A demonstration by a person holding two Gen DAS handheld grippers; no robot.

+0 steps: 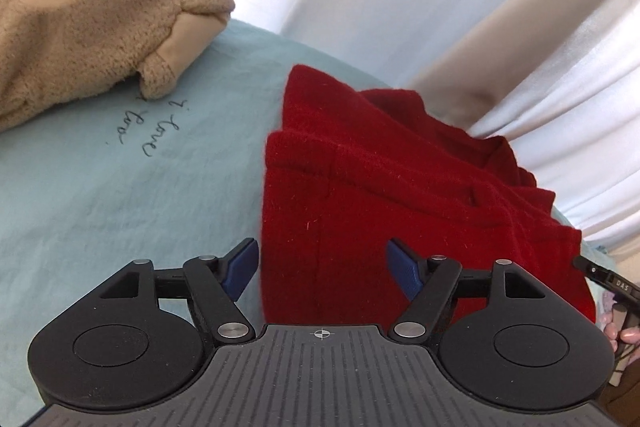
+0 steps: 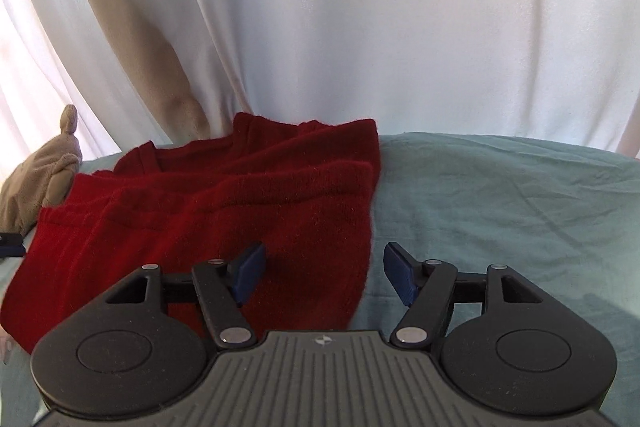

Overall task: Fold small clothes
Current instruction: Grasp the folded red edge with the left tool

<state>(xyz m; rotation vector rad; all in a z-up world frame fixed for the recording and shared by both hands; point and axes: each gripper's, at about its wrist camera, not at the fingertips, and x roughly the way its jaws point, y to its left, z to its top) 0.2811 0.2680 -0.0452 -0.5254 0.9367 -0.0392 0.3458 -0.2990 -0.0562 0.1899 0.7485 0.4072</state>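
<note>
A small red knitted garment [image 1: 400, 187] lies folded in layers on a light teal sheet [image 1: 100, 195]. My left gripper [image 1: 322, 267] is open over the garment's near left corner, and its blue pads [image 1: 240, 269] press on nothing. In the right wrist view the same red garment [image 2: 224, 203] fills the left half. My right gripper [image 2: 324, 273] is open over its near right edge: the left pad is above the red knit, the right pad above the teal sheet [image 2: 500, 211]. The other gripper's black body [image 1: 608, 281] and the fingers of a hand show at the right edge of the left wrist view.
A beige plush toy [image 1: 88, 11] lies on the sheet at the far left, close to handwriting on the fabric [image 1: 156, 131]; it also shows as the plush toy [image 2: 44, 175] at the left edge of the right wrist view. White and beige curtains [image 2: 360, 27] hang right behind the surface.
</note>
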